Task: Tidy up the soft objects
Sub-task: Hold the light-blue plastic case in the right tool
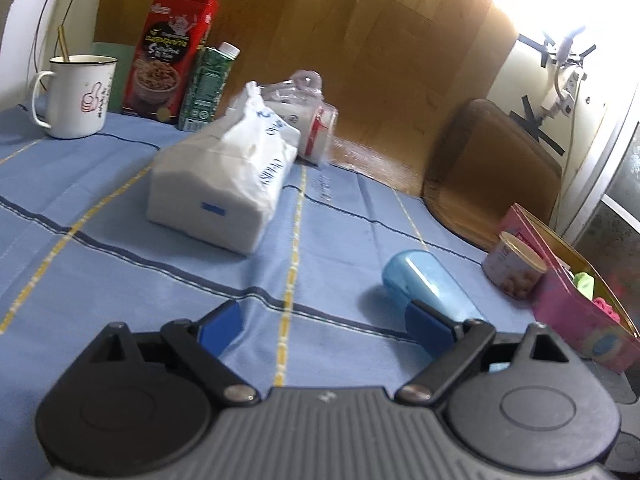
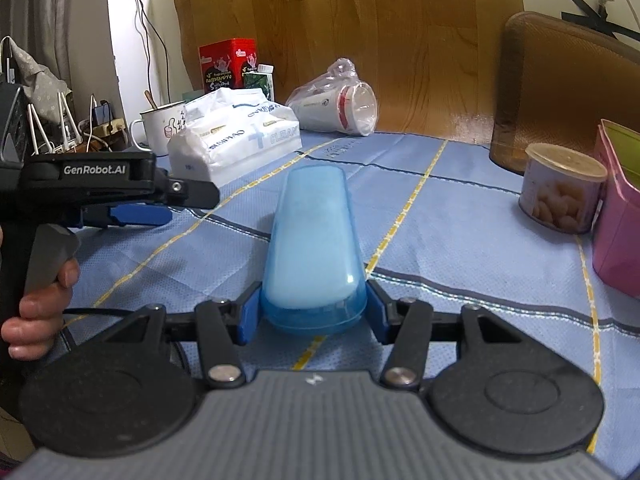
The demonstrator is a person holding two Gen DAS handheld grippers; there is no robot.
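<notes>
A translucent blue cup (image 2: 314, 240) lies on its side on the blue tablecloth (image 2: 460, 232), its wide end toward me. My right gripper (image 2: 312, 314) is shut on that wide end, one blue pad on each side. In the left wrist view the same cup (image 1: 424, 280) lies just right of my left gripper (image 1: 320, 316), which stands open over bare cloth with nothing between its fingers. A soft white tissue pack (image 1: 224, 176) lies further back on the cloth. The left gripper (image 2: 156, 214) also shows side-on at the left of the right wrist view, held by a hand (image 2: 36, 308).
A pink box (image 1: 580, 312) holding green and pink items stands at the right, a round can (image 1: 514, 264) beside it. At the back are a white mug (image 1: 74, 96), a red cereal box (image 1: 168, 52), a green carton (image 1: 208, 84) and a bagged cup (image 1: 304, 120). A brown chair (image 1: 492, 172) is behind the table.
</notes>
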